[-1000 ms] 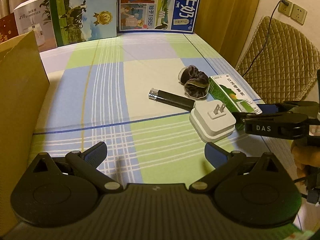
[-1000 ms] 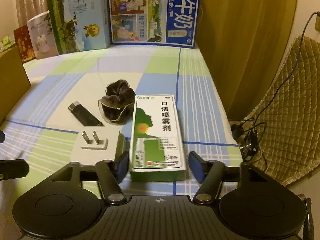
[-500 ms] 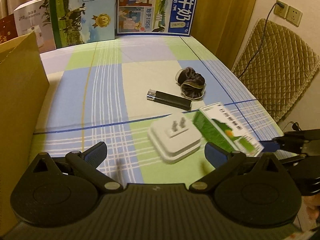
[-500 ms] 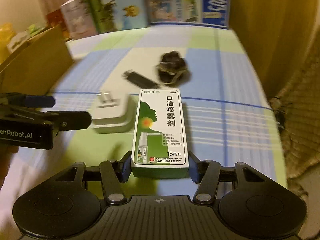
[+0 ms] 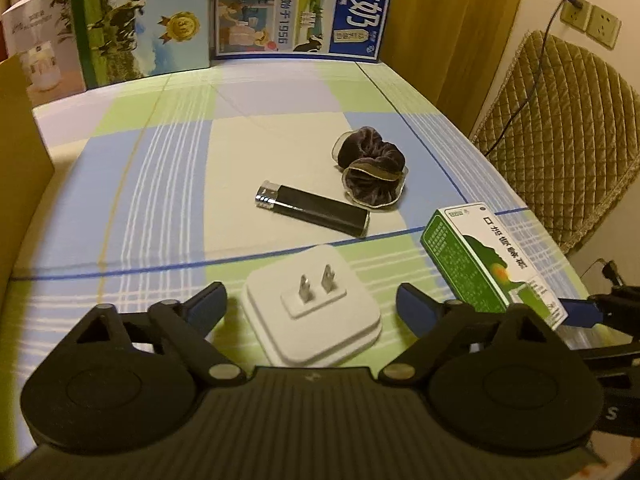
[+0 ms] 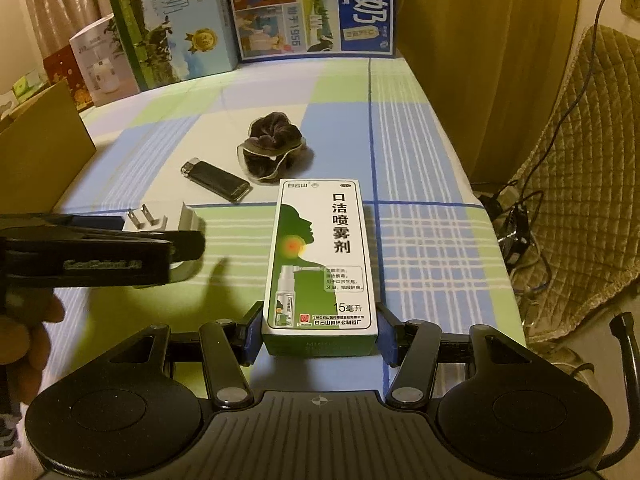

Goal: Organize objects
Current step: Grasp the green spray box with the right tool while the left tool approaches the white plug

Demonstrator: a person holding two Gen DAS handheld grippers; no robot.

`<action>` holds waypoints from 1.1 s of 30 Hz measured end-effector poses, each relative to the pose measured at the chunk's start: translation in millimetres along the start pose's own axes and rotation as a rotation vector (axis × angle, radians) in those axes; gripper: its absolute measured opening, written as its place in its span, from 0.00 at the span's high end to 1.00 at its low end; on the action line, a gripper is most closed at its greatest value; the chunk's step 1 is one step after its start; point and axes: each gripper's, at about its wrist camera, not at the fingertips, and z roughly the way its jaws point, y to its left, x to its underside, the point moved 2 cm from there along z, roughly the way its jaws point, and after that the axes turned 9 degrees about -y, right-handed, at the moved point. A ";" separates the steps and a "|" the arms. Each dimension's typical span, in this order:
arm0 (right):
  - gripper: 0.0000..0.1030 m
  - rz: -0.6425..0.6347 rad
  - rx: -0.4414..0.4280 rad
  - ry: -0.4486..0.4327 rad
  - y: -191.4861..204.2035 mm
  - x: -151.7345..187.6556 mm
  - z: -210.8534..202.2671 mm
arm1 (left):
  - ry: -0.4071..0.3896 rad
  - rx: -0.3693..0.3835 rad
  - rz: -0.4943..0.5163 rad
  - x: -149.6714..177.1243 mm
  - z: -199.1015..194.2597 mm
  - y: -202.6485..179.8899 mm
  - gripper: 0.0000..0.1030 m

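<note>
The spray box [image 6: 320,256] is clamped at its near end between the fingers of the right gripper [image 6: 318,336], near the table's [image 5: 168,184] right edge. The left gripper [image 5: 310,306] is spread wide, with the white plug [image 5: 312,304] lying flat between its fingers. Farther off, a black lighter [image 5: 312,208] and a dark scrunchie [image 5: 370,170] are seen.

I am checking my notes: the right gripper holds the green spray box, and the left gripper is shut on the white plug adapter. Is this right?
Not quite. The right gripper does hold the green spray box, but the left gripper is open: in the left wrist view its fingers stand apart on either side of the white plug adapter, not touching it.
</note>
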 end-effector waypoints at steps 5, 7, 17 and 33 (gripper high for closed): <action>0.49 -0.015 0.006 -0.003 1.8 1.3 0.9 | 0.006 0.024 0.082 4.0 -1.7 -0.5 0.28; 0.49 -0.012 0.002 -0.002 2.7 1.7 0.5 | 0.014 0.047 0.113 8.2 -8.2 1.3 0.29; 0.49 -0.029 -0.038 0.028 22.7 8.5 -7.1 | 0.044 0.040 0.137 44.8 -62.0 29.1 0.15; 0.46 -0.019 -0.029 0.004 21.5 6.3 -4.0 | 0.011 0.090 0.287 47.4 -56.9 11.7 0.26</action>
